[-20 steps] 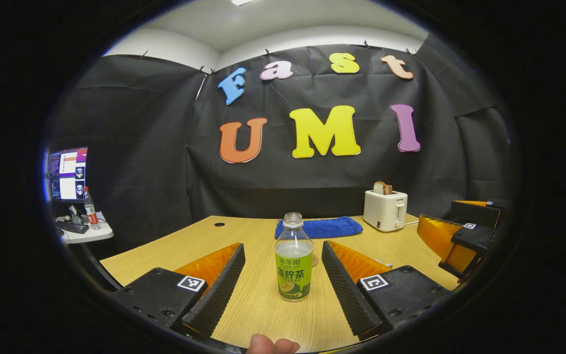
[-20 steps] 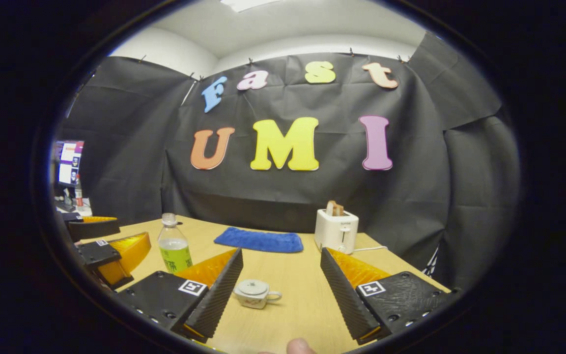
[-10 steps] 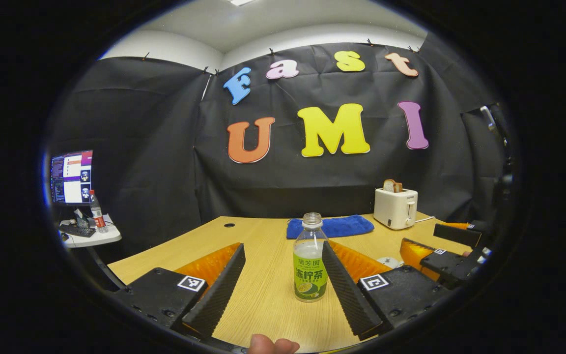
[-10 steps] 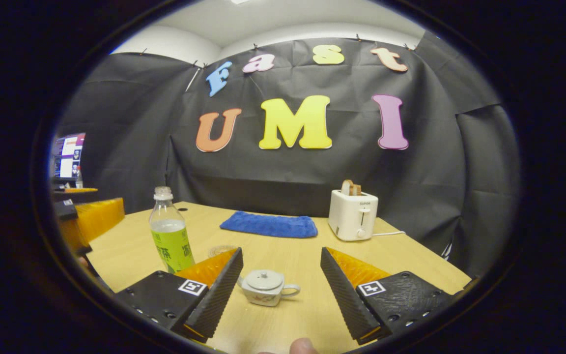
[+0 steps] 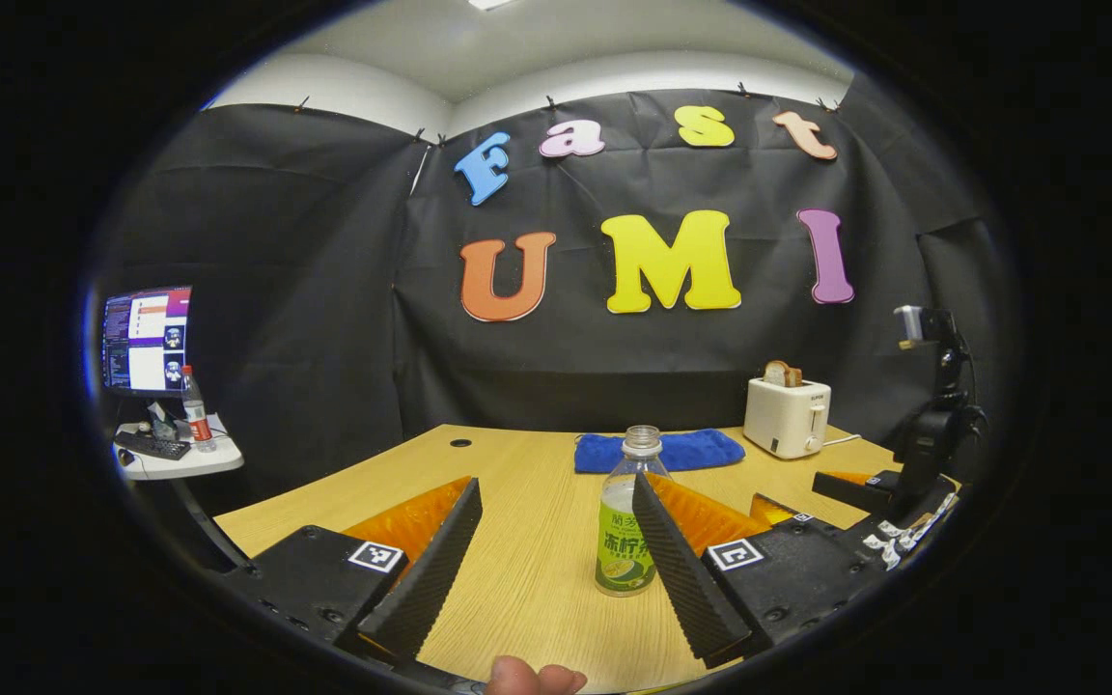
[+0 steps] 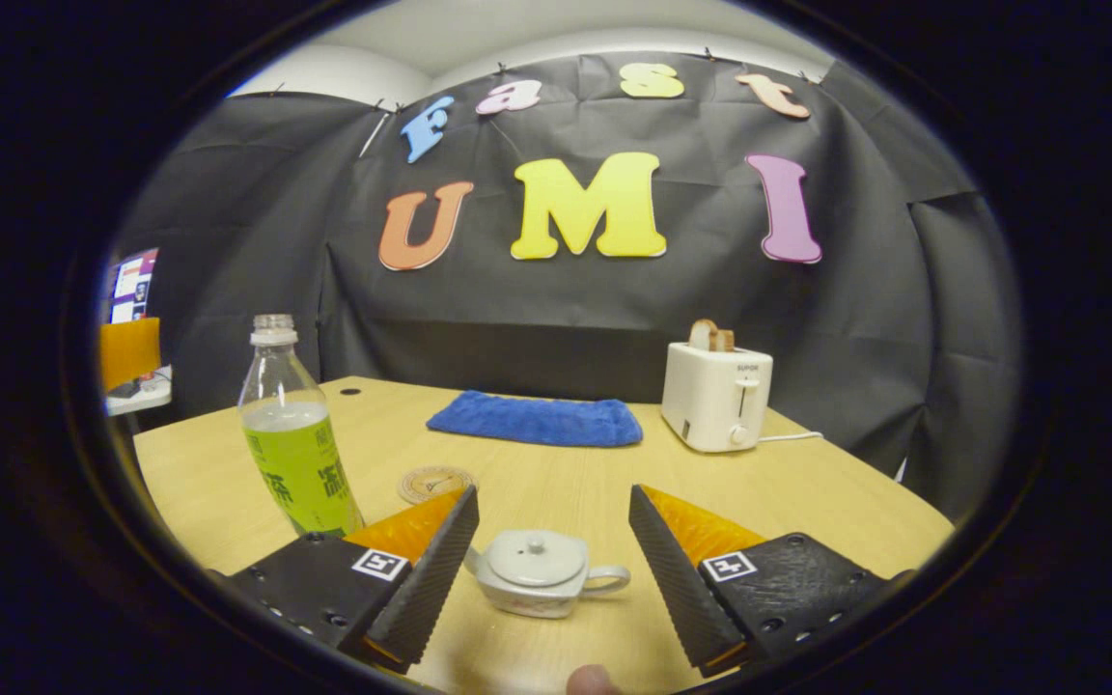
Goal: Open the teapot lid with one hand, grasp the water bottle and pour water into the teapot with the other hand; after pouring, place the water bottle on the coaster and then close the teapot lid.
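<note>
Table [image 6: 807,502]: light wood, spans both views, black cloth wall behind.

Toaster [image 6: 715,398], white, far right on table w/ bread slices poking up from the top; cord trails off to its right.

Blue towel [image 6: 537,423] lies flat at far centre, just left of toaster.

Water bottle [image 6: 297,434]: upright, uncapped, green label, partly full of clear liquid. In right gripper view it stands near left on table, just behind the left finger. In left gripper view the bottle [image 5: 628,512] stands between the fingers but hard against the right one, which overlaps its right edge; contact can't be told.

Left hand-held gripper [image 5: 556,569]: jaws wide apart, nothing held, low over near table edge. A fingertip of the person shows at bottom centre.

Right hand-held gripper [image 6: 553,579]: jaws spread wide, gripping nothing. Seen from left gripper view it sits at the right edge [image 5: 865,492], low over the table.

Teapot [image 6: 542,573]: small, white, lid on w/ knob on top, handle pointing right. Sits on table between the right gripper's fingers, closer to the left finger, touching neither as far as can be seen.

Coaster [image 6: 434,483]: round, tan, flat on table btw bottle and towel, nothing on it.

Off table, far left: small side shelf [image 5: 180,461] w/ monitor and a red-label bottle.
</note>
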